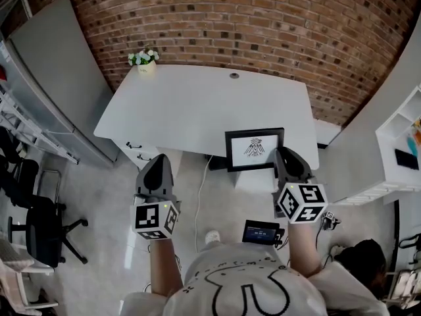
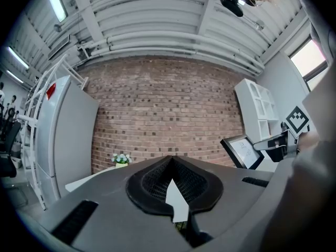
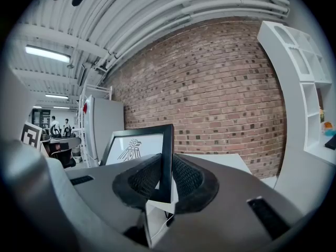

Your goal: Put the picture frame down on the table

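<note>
My right gripper [image 1: 284,158] was clamped on the picture frame [image 1: 255,149]. Its two black pads pressed on the frame's right-hand edge, one on the front and one on the back. The frame stood upright and faced me, a black border around a white sheet with a dark bird-like drawing. It was at the near right corner of the table [image 1: 197,104], over the table's front edge. I could not tell whether its bottom edge touched the tabletop or hung just above it.

My left gripper [image 1: 158,166] was closed on nothing, with its fingers meeting at their tips. It hung in front of the table's near edge, short of the tabletop and well to the left of the frame. In the left gripper view the frame showed off to the right, with my other gripper on it.

A small pot of white flowers [image 1: 143,61] stood at the table's far left corner, and a dark round grommet [image 1: 234,75] sat near the middle of its far edge. A brick wall [image 1: 263,18] ran behind the table. A grey cabinet [image 1: 56,78] stood to the table's left, and a black office chair [image 1: 39,222] was nearer to me than the cabinet. A white shelf unit [image 1: 401,133] stood to the table's right. A white drawer unit [image 1: 140,151] stood under the table's near left part. A white cable [image 1: 200,196] hung down from the front edge.
</note>
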Demonstrator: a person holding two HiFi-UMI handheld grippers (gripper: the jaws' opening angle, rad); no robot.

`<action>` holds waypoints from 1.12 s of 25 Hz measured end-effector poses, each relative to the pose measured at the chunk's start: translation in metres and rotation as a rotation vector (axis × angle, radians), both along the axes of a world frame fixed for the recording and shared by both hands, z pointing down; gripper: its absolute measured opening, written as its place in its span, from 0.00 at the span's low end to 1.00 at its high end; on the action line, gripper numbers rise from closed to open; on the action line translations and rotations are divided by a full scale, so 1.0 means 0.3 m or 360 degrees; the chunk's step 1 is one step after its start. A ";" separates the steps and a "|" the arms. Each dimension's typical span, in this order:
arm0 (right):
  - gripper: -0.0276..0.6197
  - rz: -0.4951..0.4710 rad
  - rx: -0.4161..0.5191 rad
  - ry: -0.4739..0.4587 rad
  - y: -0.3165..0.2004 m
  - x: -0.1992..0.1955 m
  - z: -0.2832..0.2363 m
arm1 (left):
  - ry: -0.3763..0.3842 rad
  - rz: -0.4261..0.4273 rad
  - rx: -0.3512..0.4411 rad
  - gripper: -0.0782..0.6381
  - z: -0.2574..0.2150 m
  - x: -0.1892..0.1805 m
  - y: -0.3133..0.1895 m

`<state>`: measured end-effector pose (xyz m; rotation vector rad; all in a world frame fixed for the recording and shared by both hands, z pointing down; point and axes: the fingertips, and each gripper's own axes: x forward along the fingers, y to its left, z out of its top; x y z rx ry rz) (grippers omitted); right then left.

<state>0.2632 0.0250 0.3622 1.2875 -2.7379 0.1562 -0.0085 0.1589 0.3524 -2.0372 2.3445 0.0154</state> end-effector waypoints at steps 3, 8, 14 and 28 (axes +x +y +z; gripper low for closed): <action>0.14 0.0018 0.0004 -0.0006 -0.035 -0.064 -0.001 | -0.0001 0.0030 0.0003 0.12 0.000 -0.064 -0.054; 0.14 0.0050 0.0008 -0.0006 -0.081 -0.134 0.002 | -0.0002 0.0069 0.0008 0.12 0.003 -0.139 -0.126; 0.14 0.0084 0.0009 -0.0003 -0.105 -0.190 0.011 | 0.0008 0.0088 0.0000 0.12 0.024 -0.205 -0.155; 0.14 0.0049 0.0010 0.0036 -0.120 -0.276 0.021 | 0.0037 0.0061 -0.0007 0.12 0.055 -0.292 -0.161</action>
